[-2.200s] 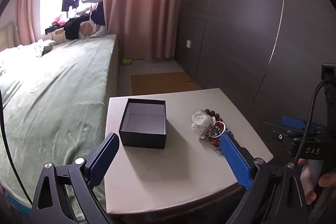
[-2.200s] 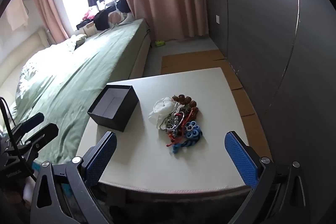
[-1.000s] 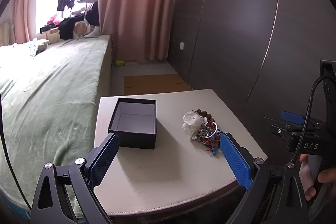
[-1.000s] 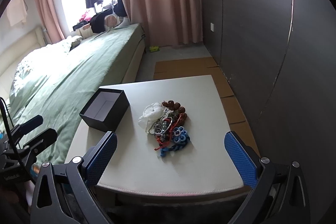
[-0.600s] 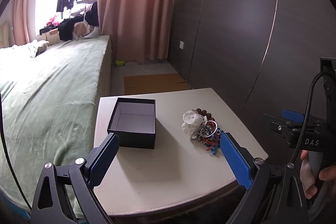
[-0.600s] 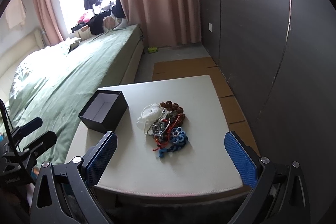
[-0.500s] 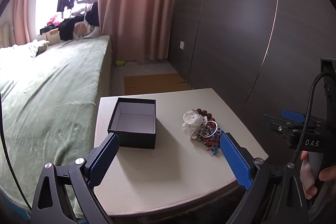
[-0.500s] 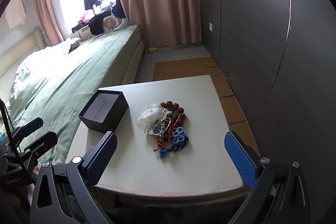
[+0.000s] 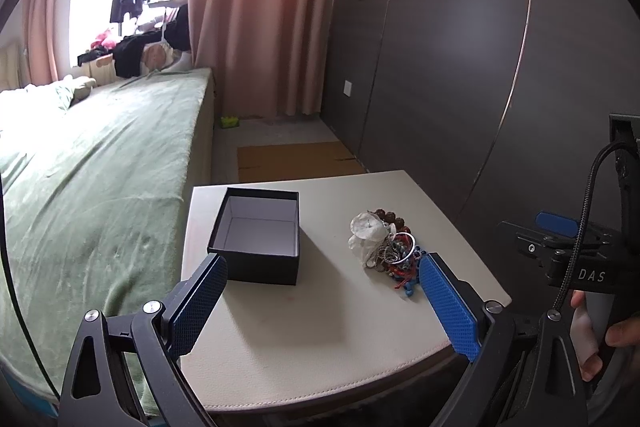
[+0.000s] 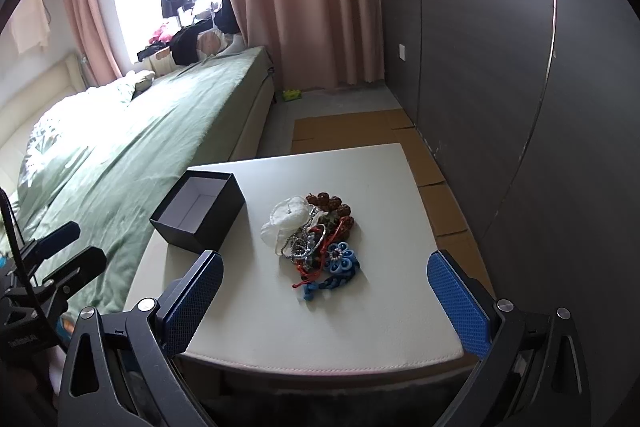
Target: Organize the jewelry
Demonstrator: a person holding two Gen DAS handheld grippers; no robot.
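An open black box (image 9: pixel 260 235) with a pale inside stands empty on the left of a white table (image 9: pixel 312 327); it also shows in the right wrist view (image 10: pixel 198 213). A heap of jewelry (image 10: pixel 316 235) lies mid-table: white piece, brown beads, silver bangle, red cords, blue flower knot. In the left wrist view the heap (image 9: pixel 386 245) is at the right. My left gripper (image 9: pixel 324 303) is open and empty above the near table edge. My right gripper (image 10: pixel 326 301) is open and empty, held in front of the heap.
A bed with a green cover (image 9: pixel 92 179) runs along the left of the table. A dark panelled wall (image 10: pixel 500 67) stands on the right. Flattened cardboard (image 10: pixel 360 129) lies on the floor beyond the table. Pink curtains (image 9: pixel 260 11) hang at the back.
Both grippers have pulled back and up a little from the table over two seconds. In the last half second nothing visibly moves. Both stay open.
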